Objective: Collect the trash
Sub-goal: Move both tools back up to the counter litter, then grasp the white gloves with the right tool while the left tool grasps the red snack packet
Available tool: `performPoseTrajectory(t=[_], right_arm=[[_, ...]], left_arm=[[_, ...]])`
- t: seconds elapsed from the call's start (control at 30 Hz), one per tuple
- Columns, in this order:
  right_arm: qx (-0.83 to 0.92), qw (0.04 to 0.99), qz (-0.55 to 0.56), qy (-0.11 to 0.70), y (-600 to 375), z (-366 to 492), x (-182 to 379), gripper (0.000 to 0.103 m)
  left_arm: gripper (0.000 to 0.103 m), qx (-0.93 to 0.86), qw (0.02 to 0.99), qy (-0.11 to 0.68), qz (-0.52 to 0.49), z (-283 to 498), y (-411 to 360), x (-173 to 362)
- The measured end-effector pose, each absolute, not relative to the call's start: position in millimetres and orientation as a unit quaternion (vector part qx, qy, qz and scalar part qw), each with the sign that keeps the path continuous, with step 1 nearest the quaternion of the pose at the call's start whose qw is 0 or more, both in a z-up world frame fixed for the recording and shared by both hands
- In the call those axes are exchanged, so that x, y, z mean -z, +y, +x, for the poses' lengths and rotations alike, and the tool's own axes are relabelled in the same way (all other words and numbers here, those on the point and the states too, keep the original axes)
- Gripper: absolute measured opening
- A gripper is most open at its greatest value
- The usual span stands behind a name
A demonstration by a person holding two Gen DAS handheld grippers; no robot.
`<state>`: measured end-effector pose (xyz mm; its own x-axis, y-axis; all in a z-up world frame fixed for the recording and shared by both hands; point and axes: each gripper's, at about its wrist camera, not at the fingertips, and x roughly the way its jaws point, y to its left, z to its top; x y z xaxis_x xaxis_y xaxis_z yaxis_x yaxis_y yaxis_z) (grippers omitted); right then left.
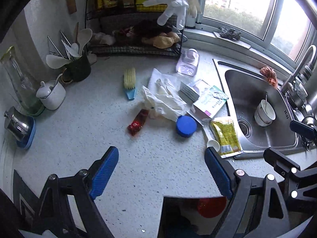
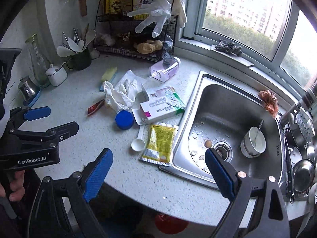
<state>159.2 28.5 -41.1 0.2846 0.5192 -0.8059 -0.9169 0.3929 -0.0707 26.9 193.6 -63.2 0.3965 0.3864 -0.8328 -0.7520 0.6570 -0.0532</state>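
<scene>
On the speckled grey stone countertop (image 1: 83,123), beside the stainless steel sink (image 2: 227,107), trash is lying clustered: crumpled white latex gloves (image 1: 166,99), a white-and-pink cardboard box (image 2: 158,111), a yellow foil sachet (image 2: 161,140), a round blue plastic lid (image 1: 186,126), a red snack wrapper (image 1: 137,125). The left gripper (image 1: 161,158) and right gripper (image 2: 158,158) are hovering wide apart, gripping nothing.

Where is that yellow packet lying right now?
The yellow packet lies flat on the counter at the left rim of the sink, right of the white spoon and just below the medicine box.
</scene>
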Motion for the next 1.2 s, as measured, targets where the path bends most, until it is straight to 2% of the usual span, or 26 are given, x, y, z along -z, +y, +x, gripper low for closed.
performPoseTrajectory(t=[0.27,0.47,0.77,1.07,1.1,1.13,1.17,1.2], right_arm=[[-0.509,0.719,-0.297,0.37,115.5,157.6,47.9,0.094],[-0.526,0.687,-0.331,0.376,165.4,155.8,67.9,0.094],[-0.542,0.616,-0.431,0.376,217.9,154.7,118.8,0.094],[-0.564,0.563,-0.477,0.371,251.3,147.3,156.6,0.093],[-0.566,0.561,-0.477,0.372,252.9,147.6,159.1,0.092],[-0.567,0.56,-0.477,0.372,253.6,147.9,160.7,0.084],[-0.568,0.559,-0.477,0.372,253.8,148.1,162.1,0.072],[-0.571,0.558,-0.472,0.374,253.2,149.0,162.4,0.067]], left_arm=[[0.087,-0.389,0.788,0.421,-0.225,8.0,268.7,66.7],[0.087,-0.404,0.762,0.432,-0.265,-0.5,304.3,91.3],[0.087,-0.417,0.726,0.464,-0.291,-5.8,327.1,133.8],[0.087,-0.432,0.705,0.482,-0.291,-8.7,331.6,156.0],[0.087,-0.432,0.703,0.483,-0.293,-8.8,332.7,157.2],[0.087,-0.432,0.702,0.484,-0.294,-8.6,333.2,158.6],[0.087,-0.432,0.702,0.485,-0.292,-7.9,333.2,159.4],[0.087,-0.431,0.703,0.485,-0.291,-7.6,333.0,159.6]])
